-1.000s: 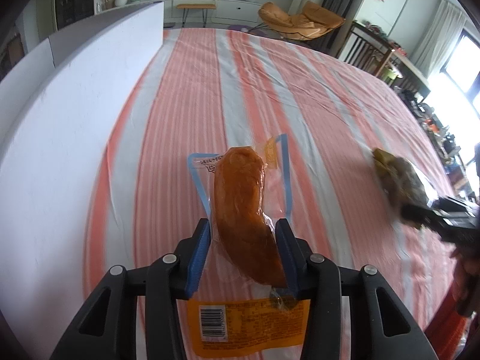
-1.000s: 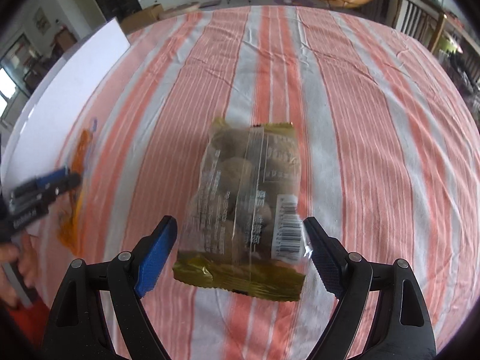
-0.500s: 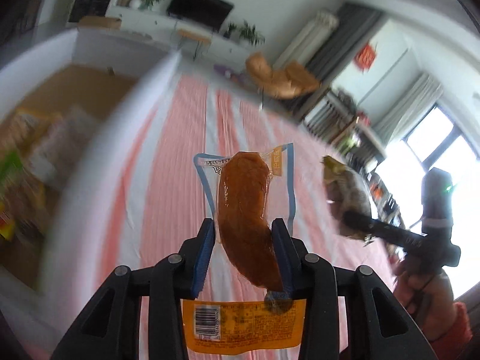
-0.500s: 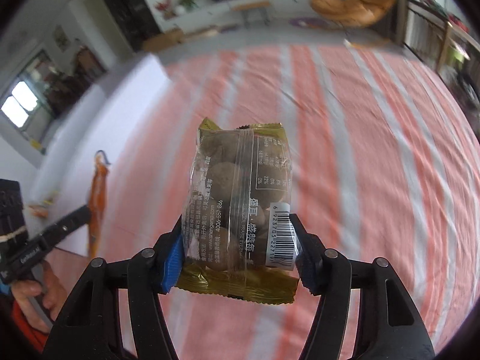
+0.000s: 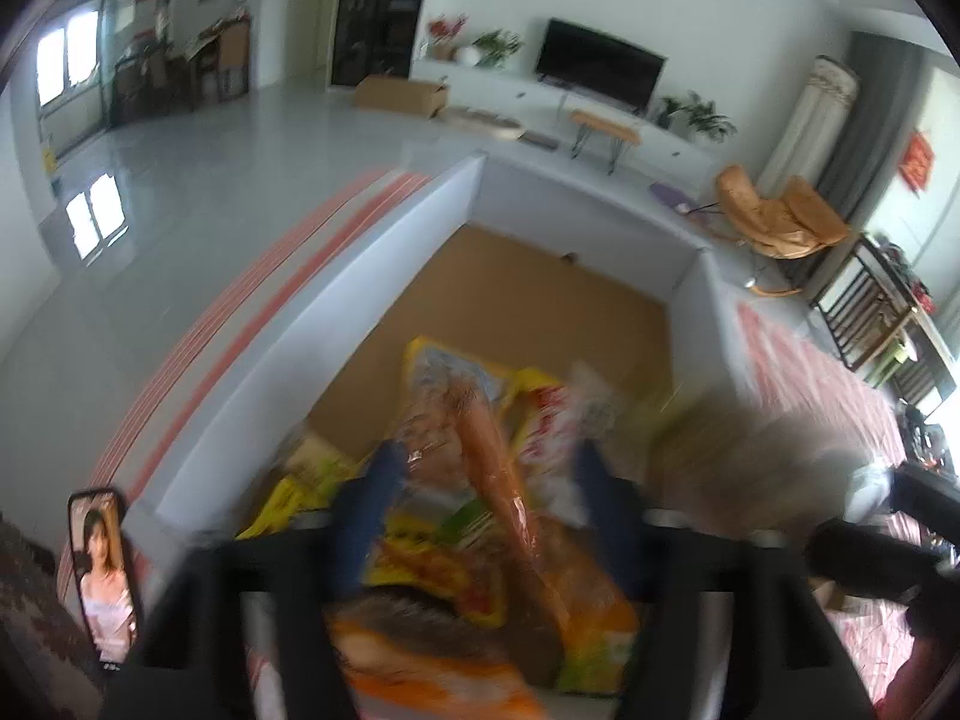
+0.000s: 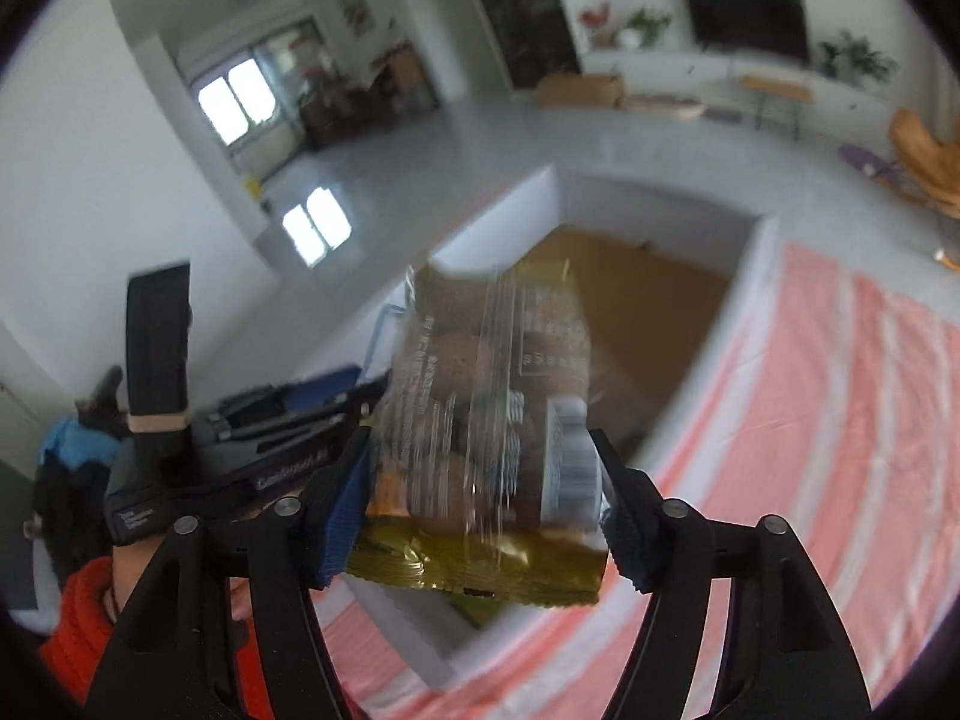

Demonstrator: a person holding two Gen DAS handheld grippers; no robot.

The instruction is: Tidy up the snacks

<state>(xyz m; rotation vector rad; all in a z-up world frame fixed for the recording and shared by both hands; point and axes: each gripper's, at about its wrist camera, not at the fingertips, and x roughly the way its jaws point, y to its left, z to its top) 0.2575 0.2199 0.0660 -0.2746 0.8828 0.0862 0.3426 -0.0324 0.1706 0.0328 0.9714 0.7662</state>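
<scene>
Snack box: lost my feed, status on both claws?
Left claw open above white box, orange sausage pack dropping. Right claw shut on gold snack bag, at box rim. Box already holds snacks; left claw close alongside.

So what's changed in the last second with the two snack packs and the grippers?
Both packs went up off the striped cloth and across to the white box. The left gripper has opened, and the orange pack is dropping among the snacks inside. The right gripper closed on the gold pack and now holds it above the box. The box stayed put.
</scene>
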